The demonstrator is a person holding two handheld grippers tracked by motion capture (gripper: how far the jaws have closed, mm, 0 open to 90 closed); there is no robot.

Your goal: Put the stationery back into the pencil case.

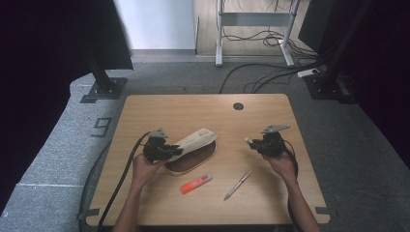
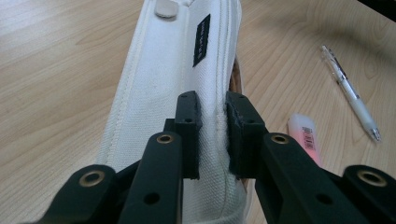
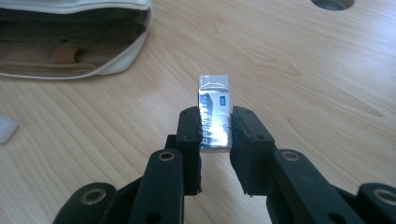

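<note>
1. Grey carpet surrounds a light wooden desk (image 1: 159, 108); black stand feet and loose cables sit on the floor beyond it, and a round cable hole (image 1: 238, 106) is cut near the desk's far edge.
2. Left tool (image 1: 175, 151) — its jaws are clamped on the raised upper flap of a white fabric pencil case (image 1: 196, 140). In the left gripper view the pads pinch the canvas along a stitched seam (image 2: 217, 93), with a small black label (image 2: 201, 39) farther up the flap.
3. The pencil case lies left of the desk's centre, propped open; its brown interior (image 3: 56, 51) is visible in the right gripper view.
4. Right tool (image 1: 249, 141) — its jaws are closed narrow on a small silver-and-blue wrapped eraser (image 3: 214, 112), which is held above the desk, right of the case and well apart from it.
5. An orange highlighter (image 1: 196, 184) lies on the desk near the front edge, just in front of the case.
6. A white pen (image 1: 238, 185) lies to the right of the highlighter, angled, apart from both tools.
7. The person's forearms enter from the desk's near edge, one hand on each tool.
</note>
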